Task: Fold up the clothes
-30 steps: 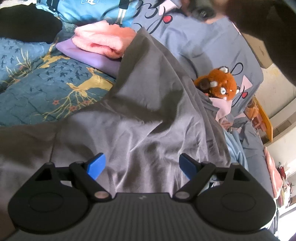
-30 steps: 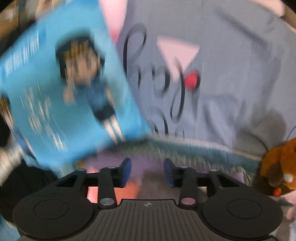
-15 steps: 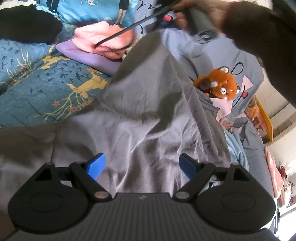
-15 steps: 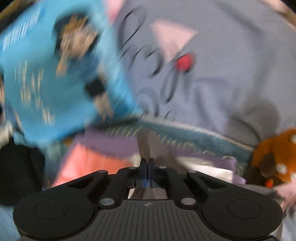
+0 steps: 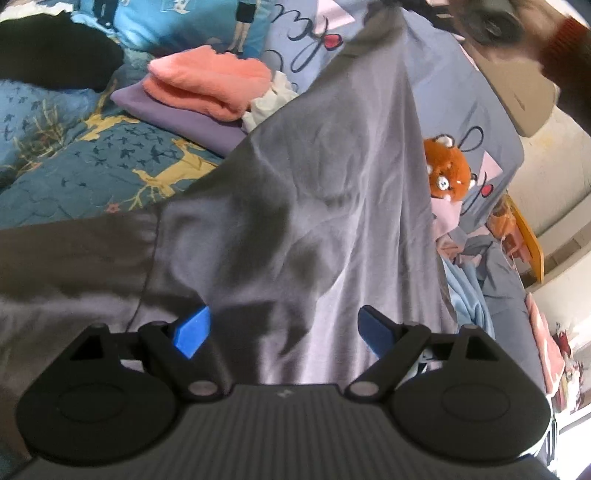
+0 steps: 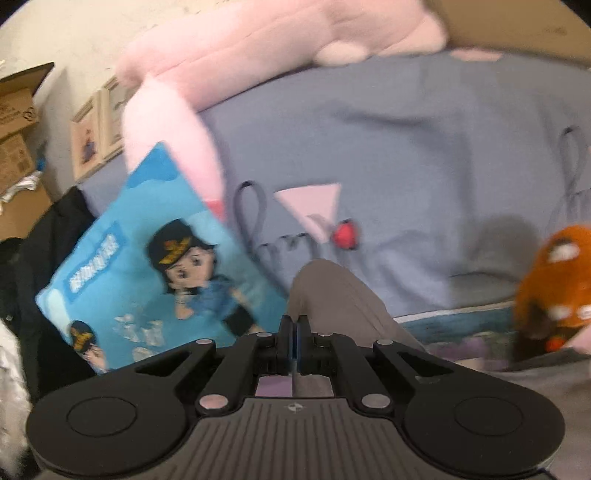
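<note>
Grey fabric, a thin garment [image 5: 317,192], covered most of the left wrist view. It lay spread over the bed [image 5: 74,177], whose quilt was blue with gold deer and small dark birds. One end of the garment rose in a taut, narrowing peak toward the top of that view. There the right gripper [image 6: 294,332] held it. In the right wrist view the two blue pads were pressed together with a fold of the grey cloth pinched between them. The cloth stood up just ahead of the closed tips as a rounded hump.

The left gripper [image 5: 284,326] hovered low over the near part of the garment. Its jaws stood wide apart, and the blue pads [image 5: 194,330] gripped nothing. Grey cloth lay beneath and between them, but contact could not be confirmed.

A person's hand [image 5: 491,18], blurred, appeared at the top right of the left wrist view, with a dark reddish sleeve [image 5: 569,44] beside it.

To the left of the raised garment sat a folded stack: a coral fleece item [image 5: 210,85] on top of a purple one [image 5: 184,118]. A crumpled white item [image 5: 271,99] lay just beside the stack. Behind it stood a blue cushion [image 6: 147,266] printed with a cartoon figure in a cap. A grey-blue pillow [image 6: 424,155] with pink shapes and looping script filled the background. An orange plush toy [image 5: 448,170] leaned against that pillow, to the right of the garment.
</note>
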Demonstrator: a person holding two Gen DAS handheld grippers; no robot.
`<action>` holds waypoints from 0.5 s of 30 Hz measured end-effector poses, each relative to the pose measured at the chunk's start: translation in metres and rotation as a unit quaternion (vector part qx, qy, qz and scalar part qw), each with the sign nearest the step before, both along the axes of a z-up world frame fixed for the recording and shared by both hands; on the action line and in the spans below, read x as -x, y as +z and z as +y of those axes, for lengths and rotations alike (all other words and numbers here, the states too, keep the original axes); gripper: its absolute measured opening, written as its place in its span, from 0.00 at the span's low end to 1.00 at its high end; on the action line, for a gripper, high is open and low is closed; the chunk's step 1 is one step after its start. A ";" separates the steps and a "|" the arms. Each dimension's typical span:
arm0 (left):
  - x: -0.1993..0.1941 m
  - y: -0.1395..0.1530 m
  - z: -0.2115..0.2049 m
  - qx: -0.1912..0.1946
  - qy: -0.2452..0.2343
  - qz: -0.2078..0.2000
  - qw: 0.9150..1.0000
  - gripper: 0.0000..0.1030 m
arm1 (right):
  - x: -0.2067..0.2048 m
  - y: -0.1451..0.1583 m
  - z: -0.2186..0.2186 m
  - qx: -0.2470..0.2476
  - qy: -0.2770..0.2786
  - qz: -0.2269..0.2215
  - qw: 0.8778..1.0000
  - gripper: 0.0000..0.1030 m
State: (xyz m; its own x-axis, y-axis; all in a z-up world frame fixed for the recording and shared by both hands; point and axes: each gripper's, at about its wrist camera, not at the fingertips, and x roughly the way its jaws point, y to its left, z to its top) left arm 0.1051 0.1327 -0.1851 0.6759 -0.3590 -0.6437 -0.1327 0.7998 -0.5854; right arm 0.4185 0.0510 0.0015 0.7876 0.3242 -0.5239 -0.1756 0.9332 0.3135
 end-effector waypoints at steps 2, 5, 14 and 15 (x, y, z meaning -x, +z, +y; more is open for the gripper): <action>0.000 -0.001 0.002 -0.001 0.007 0.005 1.000 0.86 | -0.019 -0.013 0.018 -0.008 0.024 0.017 1.000 0.07; -0.001 -0.003 0.007 -0.005 0.021 0.013 1.000 0.86 | -0.038 -0.026 0.041 0.010 0.028 0.026 0.999 0.14; 0.002 0.000 0.029 -0.017 0.080 0.013 0.997 0.87 | -0.002 -0.013 -0.039 0.072 -0.015 -0.013 0.997 0.36; 0.002 0.001 0.030 -0.024 0.082 0.010 0.996 0.87 | 0.004 -0.011 -0.056 0.079 -0.025 -0.015 0.996 0.38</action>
